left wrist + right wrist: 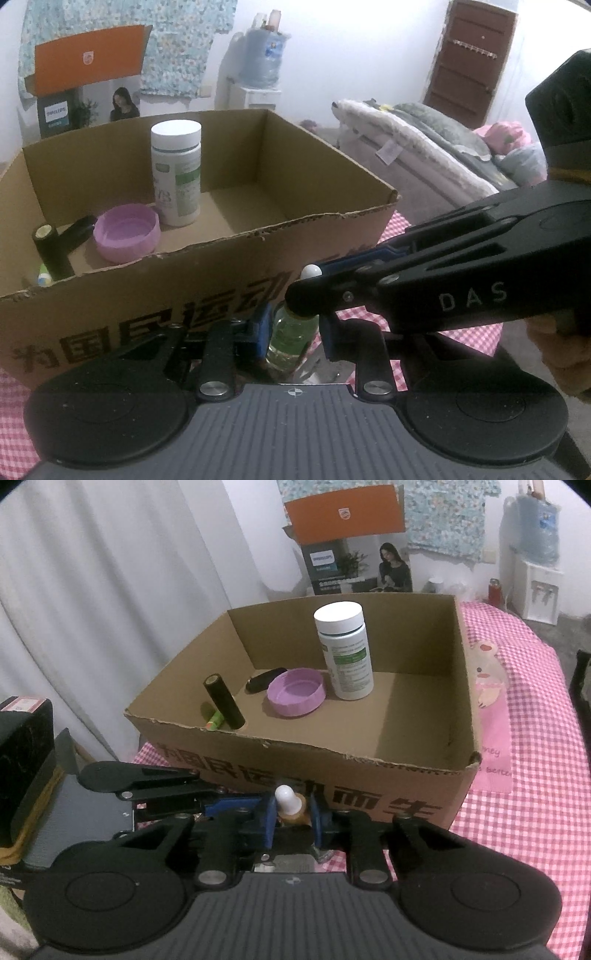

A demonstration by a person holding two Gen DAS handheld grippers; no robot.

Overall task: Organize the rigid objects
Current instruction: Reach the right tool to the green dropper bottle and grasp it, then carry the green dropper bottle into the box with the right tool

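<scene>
A small glass dropper bottle point(288, 341) with yellowish liquid and a white rubber bulb point(286, 798) stands in front of the cardboard box point(207, 266). My left gripper point(291, 332) has its blue pads on either side of the bottle's body. My right gripper point(291, 812) is shut on the bottle's gold neck under the bulb; it shows in the left wrist view point(314, 291) coming in from the right. Inside the box point(369, 760) stand a white supplement bottle point(345, 651), a purple lid point(295, 691), a black cylinder point(223, 701), a black tube point(264, 679) and a green marker point(215, 720).
The box sits on a pink checked tablecloth point(535, 794). A pink card with a cartoon figure point(487, 686) lies to the box's right. A black case point(26, 760) stands at the left. A bed point(424, 147), a water dispenser point(260, 59) and an orange-topped carton point(347, 539) lie beyond.
</scene>
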